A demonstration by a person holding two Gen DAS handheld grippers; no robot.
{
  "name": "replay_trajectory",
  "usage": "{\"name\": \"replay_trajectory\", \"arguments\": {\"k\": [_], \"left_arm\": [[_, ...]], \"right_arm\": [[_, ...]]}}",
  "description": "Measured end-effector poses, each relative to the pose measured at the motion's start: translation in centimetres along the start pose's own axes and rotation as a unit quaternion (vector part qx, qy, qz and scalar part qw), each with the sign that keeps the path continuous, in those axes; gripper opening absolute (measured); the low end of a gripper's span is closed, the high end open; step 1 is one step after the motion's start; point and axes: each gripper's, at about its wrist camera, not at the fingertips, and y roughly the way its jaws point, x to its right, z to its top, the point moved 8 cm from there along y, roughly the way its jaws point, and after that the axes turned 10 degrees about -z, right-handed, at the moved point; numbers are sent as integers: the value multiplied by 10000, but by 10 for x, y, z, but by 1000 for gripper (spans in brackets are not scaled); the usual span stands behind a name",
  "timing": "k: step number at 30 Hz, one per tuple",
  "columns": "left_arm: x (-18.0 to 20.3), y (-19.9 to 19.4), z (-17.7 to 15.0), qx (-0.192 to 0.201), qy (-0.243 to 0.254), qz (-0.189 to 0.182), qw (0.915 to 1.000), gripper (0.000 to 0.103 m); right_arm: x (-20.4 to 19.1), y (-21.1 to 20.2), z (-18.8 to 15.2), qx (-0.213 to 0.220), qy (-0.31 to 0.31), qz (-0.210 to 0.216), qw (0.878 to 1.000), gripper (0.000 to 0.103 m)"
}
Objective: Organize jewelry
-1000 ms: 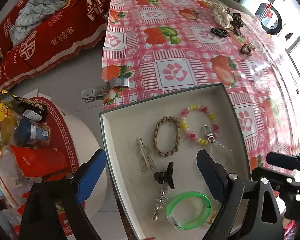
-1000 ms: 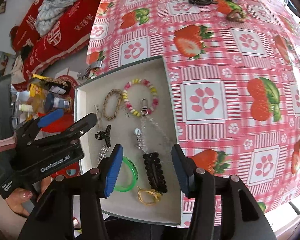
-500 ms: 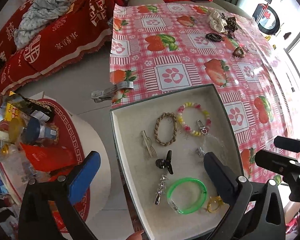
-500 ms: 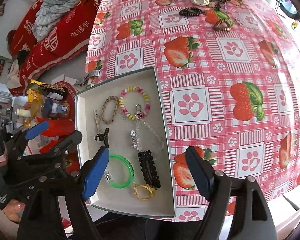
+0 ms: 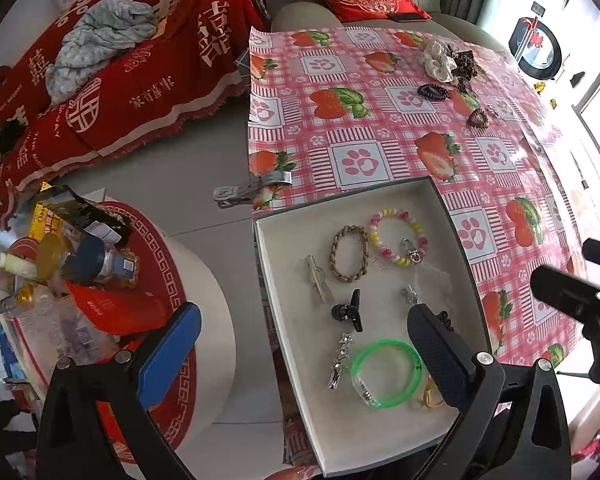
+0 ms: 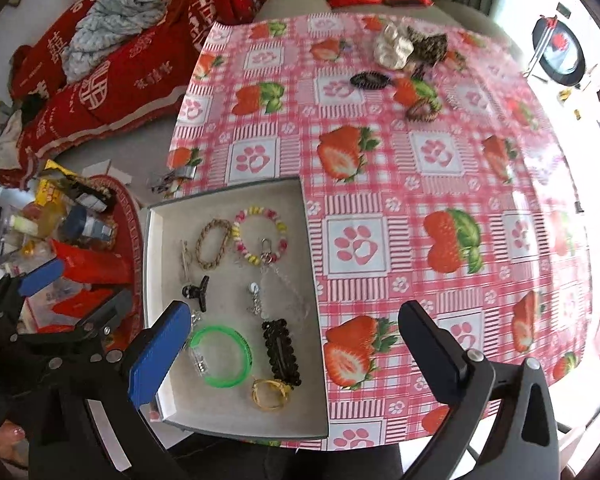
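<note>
Right wrist view: your right gripper (image 6: 296, 356) has just been opening, nothing btwn jaws; left gripper (image 5: 300, 348) also wide, empty. Next, approach the black coil tie (image 6: 370, 80) from above & centre it.

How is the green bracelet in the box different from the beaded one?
The green bracelet is one smooth, see-through plastic band; the beaded bracelet is a string of small pink, yellow and white beads with a metal clasp. The green one lies at the box's near end, the beaded one at its far end. Both lie flat inside the box.
</note>
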Motion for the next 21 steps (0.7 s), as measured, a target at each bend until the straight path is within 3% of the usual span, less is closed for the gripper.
{"name": "replay_trajectory", "arguments": {"k": [9, 21], "left_arm": [[-7, -23, -5, 97, -55, 45, 9999, 103], [-10, -54, -13, 254, -522, 264, 9980, 103]], "right_arm": [[-4, -20, 2, 144, -78, -191, 9997, 103], [-9, -44, 5, 293, -733, -173, 9967, 103]]}}
